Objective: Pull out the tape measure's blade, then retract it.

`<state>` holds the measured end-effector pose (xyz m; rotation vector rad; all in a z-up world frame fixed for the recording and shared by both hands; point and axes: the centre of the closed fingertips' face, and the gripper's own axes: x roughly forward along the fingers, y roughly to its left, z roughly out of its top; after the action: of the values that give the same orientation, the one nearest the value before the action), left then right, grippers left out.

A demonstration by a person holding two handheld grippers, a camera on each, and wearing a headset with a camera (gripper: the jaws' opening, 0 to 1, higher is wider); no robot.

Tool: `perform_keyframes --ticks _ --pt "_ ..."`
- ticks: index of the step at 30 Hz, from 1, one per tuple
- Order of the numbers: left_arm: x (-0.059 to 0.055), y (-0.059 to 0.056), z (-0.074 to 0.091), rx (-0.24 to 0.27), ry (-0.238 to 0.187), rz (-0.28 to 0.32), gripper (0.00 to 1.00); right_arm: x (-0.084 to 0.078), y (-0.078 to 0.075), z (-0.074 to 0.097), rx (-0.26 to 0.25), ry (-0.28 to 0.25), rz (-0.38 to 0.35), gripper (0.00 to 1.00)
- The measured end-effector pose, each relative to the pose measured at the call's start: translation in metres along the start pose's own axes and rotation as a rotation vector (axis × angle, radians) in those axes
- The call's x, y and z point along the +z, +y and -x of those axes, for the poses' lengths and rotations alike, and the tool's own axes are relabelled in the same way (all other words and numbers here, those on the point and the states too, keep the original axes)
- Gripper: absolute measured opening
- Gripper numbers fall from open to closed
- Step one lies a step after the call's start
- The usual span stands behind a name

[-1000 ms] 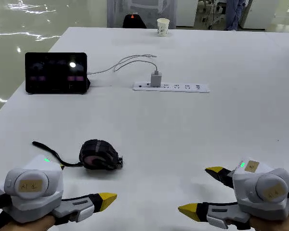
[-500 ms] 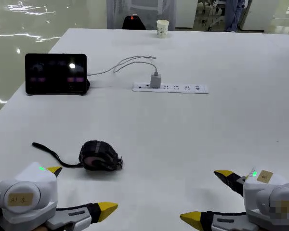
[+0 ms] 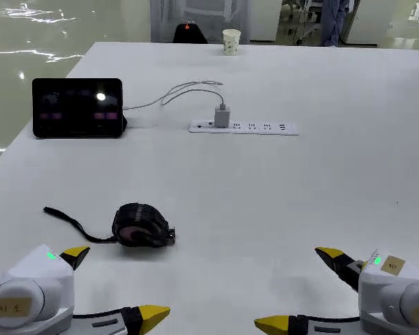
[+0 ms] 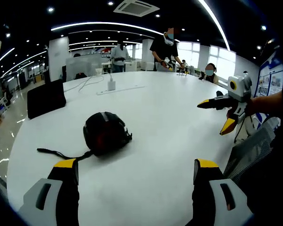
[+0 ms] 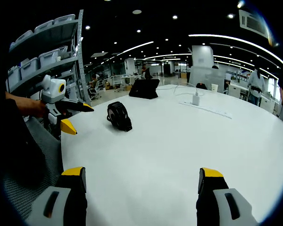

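Observation:
A black tape measure (image 3: 141, 226) with a reddish side and a black wrist strap lies on the white table (image 3: 265, 188). It also lies ahead in the left gripper view, tape measure (image 4: 105, 133), and off to the left in the right gripper view, tape measure (image 5: 119, 115). My left gripper (image 3: 115, 286) stands open at the near left edge, just short of the tape measure. My right gripper (image 3: 300, 287) stands open at the near right edge, well away from it. Both hold nothing: left gripper (image 4: 134, 170), right gripper (image 5: 140, 178).
A dark tablet (image 3: 77, 107) stands at the far left. A white power strip (image 3: 243, 127) with a charger and cable lies mid-table. A paper cup (image 3: 231, 40) stands at the far edge. People stand beyond the table in the left gripper view.
Both grippers have drawn back toward me and lower in the head view. The tape measure has not moved; the slight shift of the scene is the camera's.

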<state>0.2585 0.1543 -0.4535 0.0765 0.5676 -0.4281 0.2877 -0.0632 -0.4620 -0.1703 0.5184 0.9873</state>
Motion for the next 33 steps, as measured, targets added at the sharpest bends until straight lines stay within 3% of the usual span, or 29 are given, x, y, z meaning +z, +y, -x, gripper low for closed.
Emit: perform_keyframes --ticks 11,33 --pt "0.009 -0.006 0.008 -0.019 -0.054 0.005 0.99 0.003 0.005 0.004 0.011 -0.013 0.016 0.99" --pt "0.011 -0.009 0.006 -0.035 -0.058 0.000 0.99 0.005 0.006 0.000 0.010 -0.016 0.015 0.99"
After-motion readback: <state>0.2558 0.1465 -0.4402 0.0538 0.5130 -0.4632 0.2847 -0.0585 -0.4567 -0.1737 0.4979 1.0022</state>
